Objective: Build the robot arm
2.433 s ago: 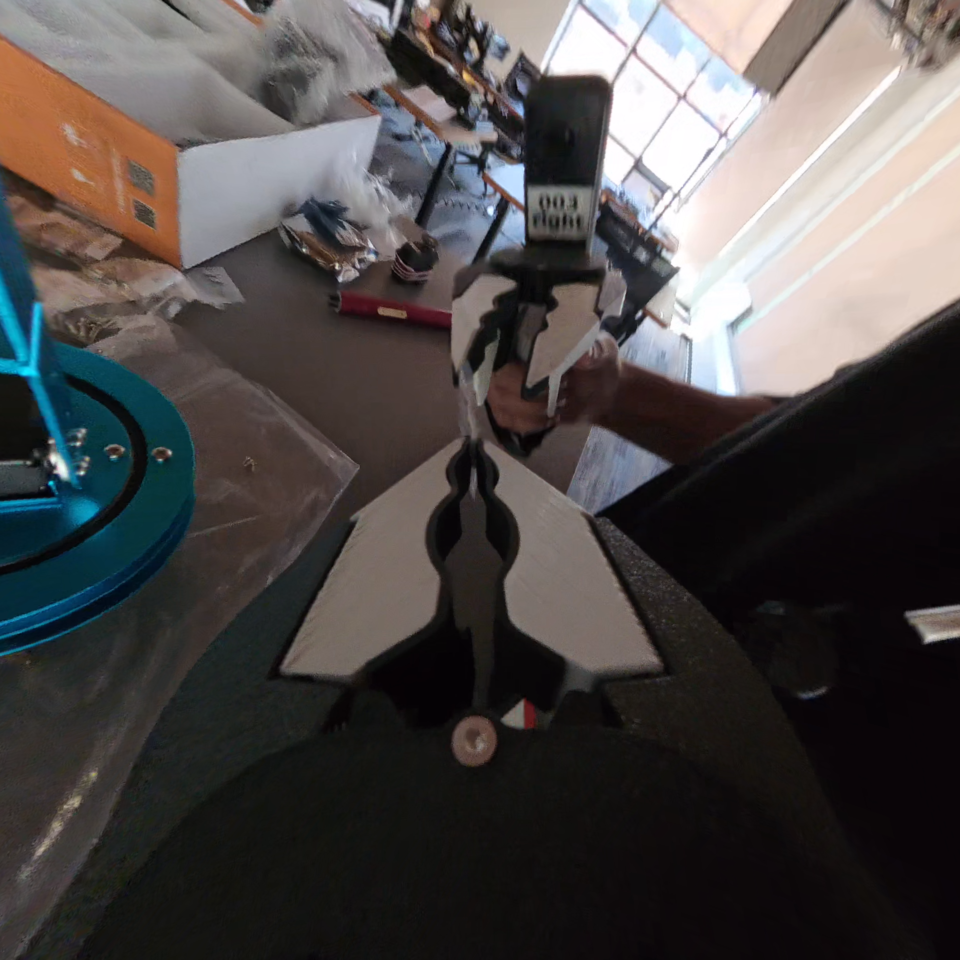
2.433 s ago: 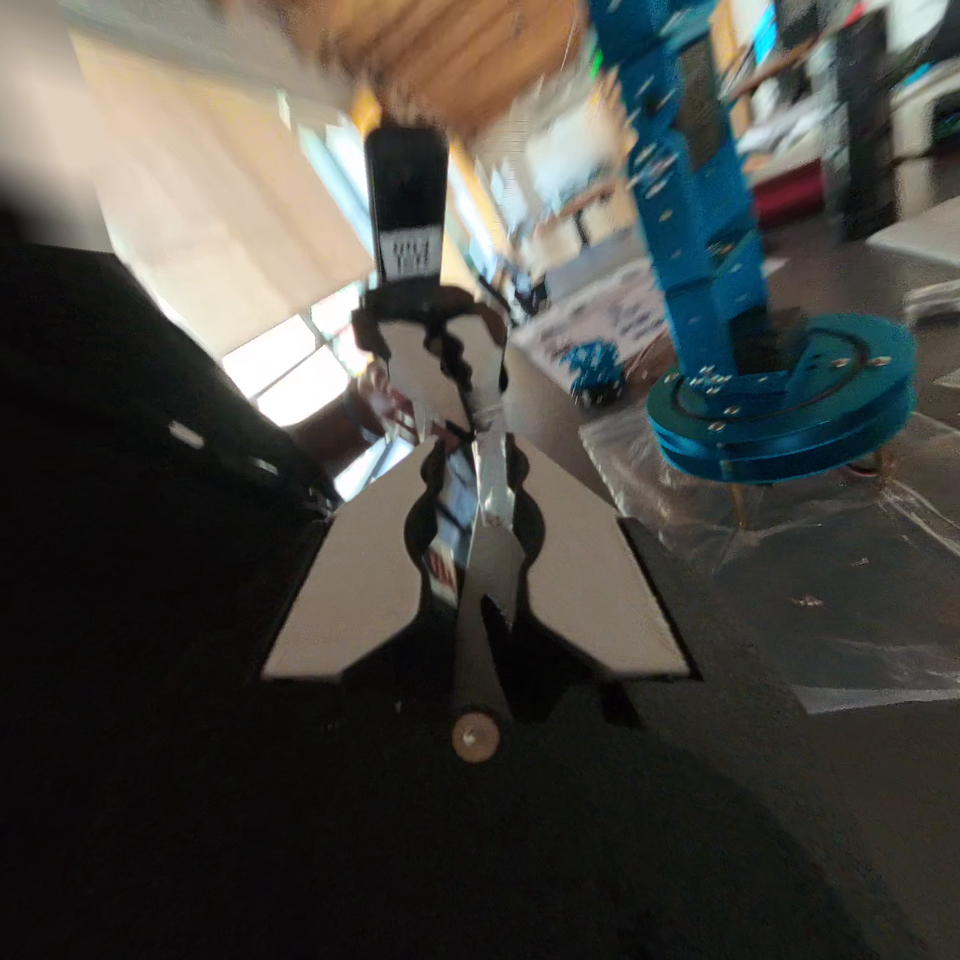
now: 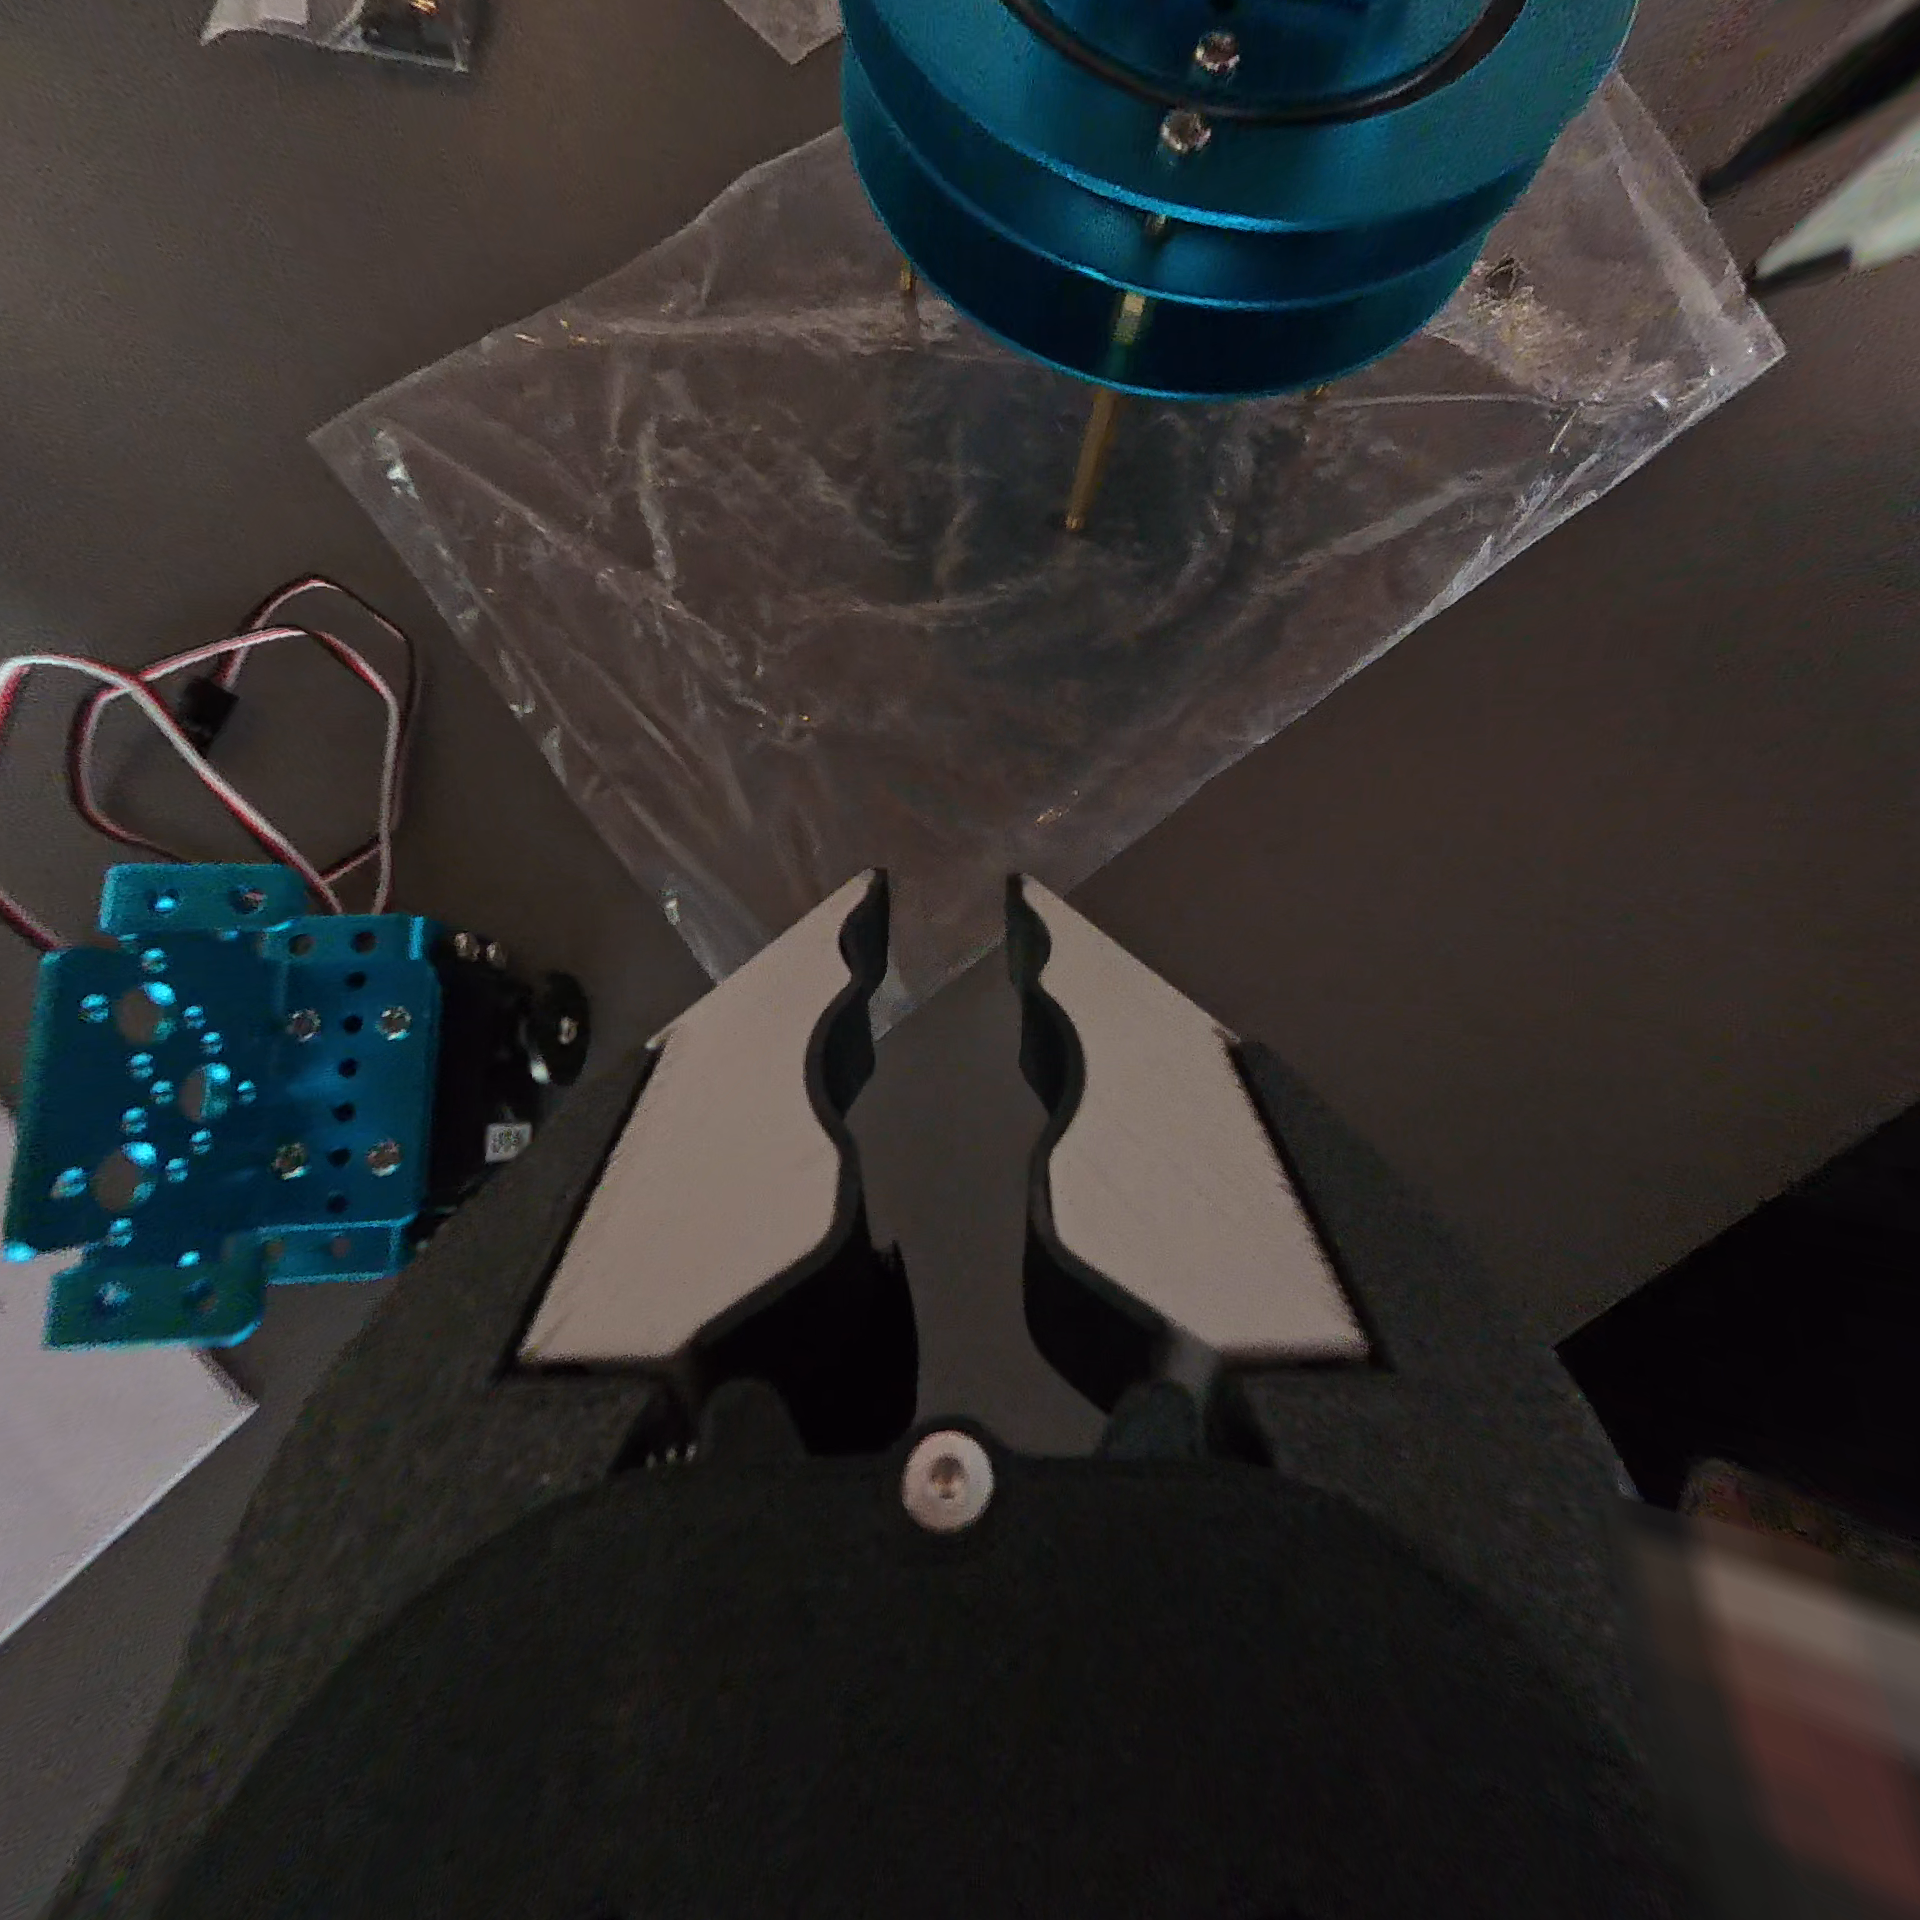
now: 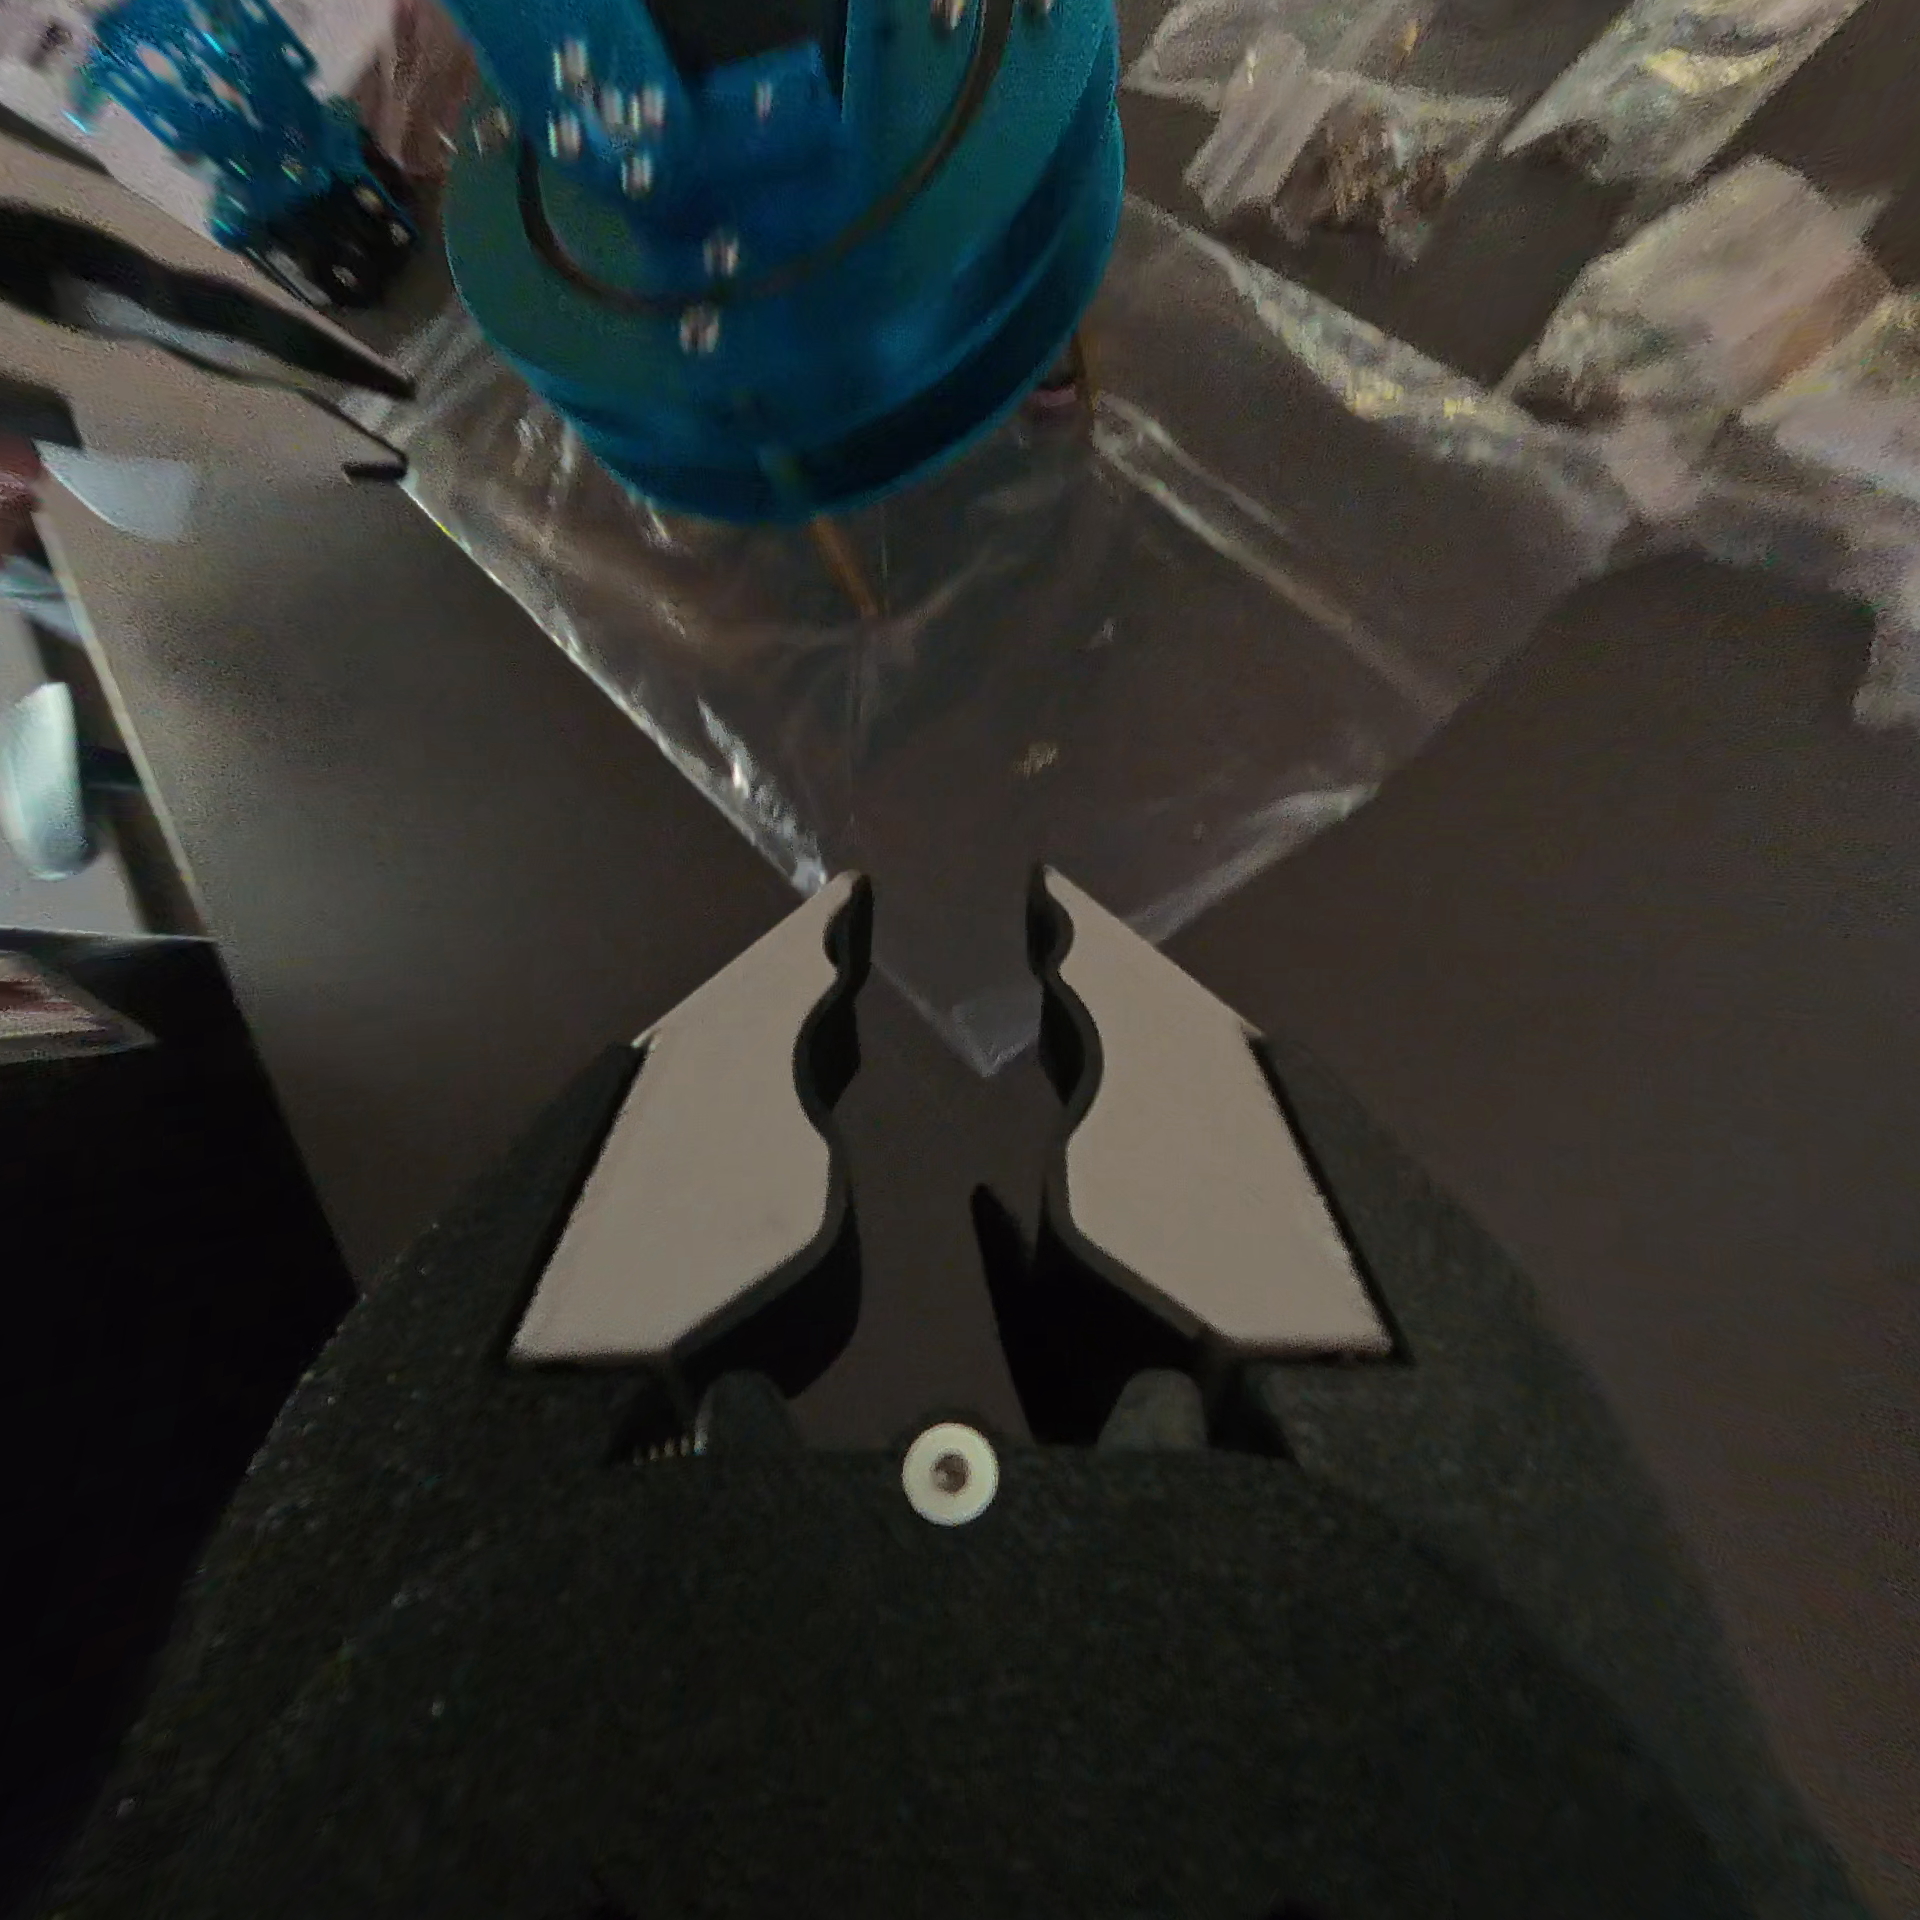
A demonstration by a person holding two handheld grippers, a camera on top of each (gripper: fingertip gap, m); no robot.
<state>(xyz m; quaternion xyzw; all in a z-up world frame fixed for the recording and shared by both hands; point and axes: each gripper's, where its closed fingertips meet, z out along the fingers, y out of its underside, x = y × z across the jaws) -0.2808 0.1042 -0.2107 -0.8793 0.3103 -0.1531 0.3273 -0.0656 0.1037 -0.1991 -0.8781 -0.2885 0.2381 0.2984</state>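
Note:
A blue metal round base [image 3: 1195, 208] on thin brass legs stands on a clear plastic bag [image 3: 935, 582] on the dark table. My left gripper [image 3: 948, 883] is open and empty, its tips over the bag's near corner. In the right wrist view the same blue base [image 4: 790, 301] stands on the bag [image 4: 1039, 675]. My right gripper [image 4: 951, 883] is open and empty, pointing down at the bag's near corner. The view is blurred.
A blue perforated bracket with a black servo [image 3: 239, 1112] and red, white and black wires [image 3: 239, 717] lies left of the left gripper. White paper [image 3: 83, 1455] lies at the lower left. Several clear bags of small parts [image 4: 1558, 208] lie at the right view's upper right. My hands' fingertips stand some 20 cm from each other.
Both grippers were shut, facing each other in the air with a thin strip between them. Now both are open and point down at the table near the bag and blue base.

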